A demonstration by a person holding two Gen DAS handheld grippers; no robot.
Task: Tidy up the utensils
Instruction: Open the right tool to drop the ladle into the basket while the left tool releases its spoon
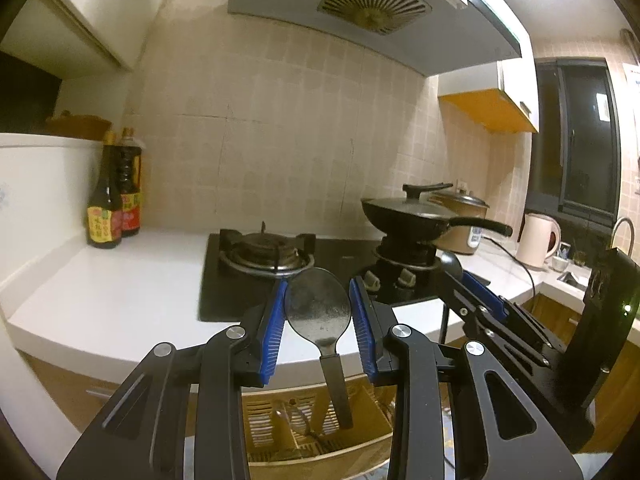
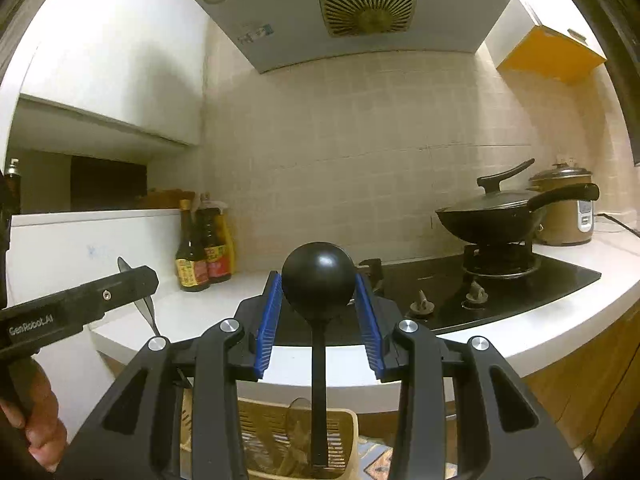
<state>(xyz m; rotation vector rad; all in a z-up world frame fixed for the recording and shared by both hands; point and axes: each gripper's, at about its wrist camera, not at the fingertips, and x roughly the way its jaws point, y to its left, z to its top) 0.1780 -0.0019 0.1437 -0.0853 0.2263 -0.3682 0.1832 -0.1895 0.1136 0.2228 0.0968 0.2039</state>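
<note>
My left gripper (image 1: 319, 284) is shut on the bowl of a metal spoon (image 1: 319, 312), whose black handle hangs down between the fingers. My right gripper (image 2: 318, 277) is shut on the round bowl of a black ladle (image 2: 318, 284), its handle also pointing down. Both are held above the counter's front edge. In the left wrist view the right gripper (image 1: 460, 276) shows at the right with the ladle bowl (image 1: 450, 261) at its tip. The right wrist view shows the left gripper (image 2: 140, 280) at the left, with the spoon's edge (image 2: 146, 306) sticking out. A beige slotted basket (image 1: 272, 416) (image 2: 260, 424) sits below both, holding utensils.
A white counter (image 1: 120, 280) carries a black gas hob (image 1: 224, 280), a lidded wok (image 1: 412, 216) on the right burner, a rice cooker (image 1: 464, 216), a kettle (image 1: 538, 240) and sauce bottles (image 1: 106, 208) at the left. A range hood (image 1: 360, 12) hangs overhead. A hand (image 2: 44, 432) grips the left tool.
</note>
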